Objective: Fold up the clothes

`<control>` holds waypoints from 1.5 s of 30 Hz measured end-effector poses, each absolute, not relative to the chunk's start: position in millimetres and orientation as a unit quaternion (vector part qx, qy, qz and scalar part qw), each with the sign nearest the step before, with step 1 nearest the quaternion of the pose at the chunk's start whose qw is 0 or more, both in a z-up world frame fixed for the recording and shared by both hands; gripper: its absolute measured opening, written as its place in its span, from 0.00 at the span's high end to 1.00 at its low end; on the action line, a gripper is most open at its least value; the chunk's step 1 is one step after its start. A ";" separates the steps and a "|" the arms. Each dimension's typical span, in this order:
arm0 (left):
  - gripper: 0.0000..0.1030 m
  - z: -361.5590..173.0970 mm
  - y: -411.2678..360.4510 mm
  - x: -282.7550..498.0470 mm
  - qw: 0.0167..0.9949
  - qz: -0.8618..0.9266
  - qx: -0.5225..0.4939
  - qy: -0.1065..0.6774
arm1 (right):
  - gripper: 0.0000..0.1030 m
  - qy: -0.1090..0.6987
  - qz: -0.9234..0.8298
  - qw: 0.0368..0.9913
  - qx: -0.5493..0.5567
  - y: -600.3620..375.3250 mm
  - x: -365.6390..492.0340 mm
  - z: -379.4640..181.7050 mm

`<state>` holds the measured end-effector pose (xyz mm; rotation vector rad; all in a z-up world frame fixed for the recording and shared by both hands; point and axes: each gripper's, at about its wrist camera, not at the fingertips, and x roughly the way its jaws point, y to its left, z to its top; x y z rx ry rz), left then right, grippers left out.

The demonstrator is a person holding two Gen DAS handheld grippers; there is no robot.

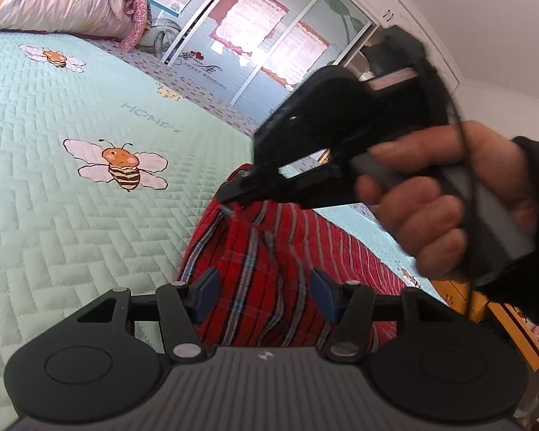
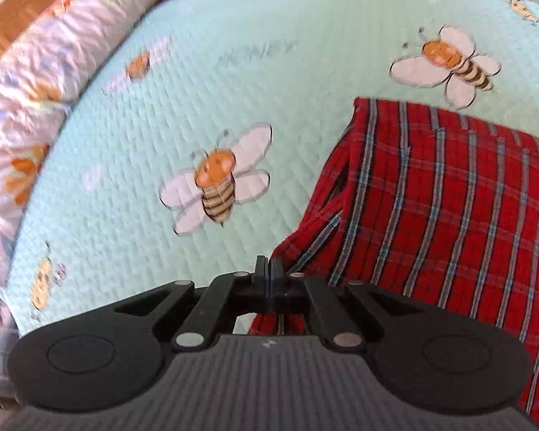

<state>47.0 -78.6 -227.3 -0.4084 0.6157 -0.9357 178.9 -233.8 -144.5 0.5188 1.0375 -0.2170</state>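
The red checked cloth [image 2: 449,208] lies on the green bee blanket [image 2: 197,89]. The right gripper [image 2: 268,269] is pressed tight together with nothing in it, right at the cloth's near edge. The left gripper [image 1: 264,292] stands open, the cloth showing between its blue pads [image 1: 206,285].

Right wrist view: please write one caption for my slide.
Right gripper, shut, at the edge of a red plaid garment on a bee-print quilt.
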 end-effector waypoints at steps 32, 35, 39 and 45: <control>0.44 -233.0 -86.1 46.9 0.825 -0.444 -0.176 0.303 | 0.50 0.489 -0.191 0.848 0.073 -235.9 200.8 -151.3; 0.44 -232.9 -84.6 46.5 0.824 -0.445 -0.177 0.303 | 0.52 0.492 -0.221 0.837 0.093 -257.5 194.2 -157.1; 0.44 -229.9 -85.9 46.7 0.824 -0.447 -0.185 0.297 | 0.52 0.450 -0.224 0.851 0.150 -269.8 167.2 -142.0; 0.43 -230.5 -87.6 46.5 0.823 -0.446 -0.182 0.300 | 0.69 0.444 -0.160 0.875 0.105 -242.4 204.6 -137.1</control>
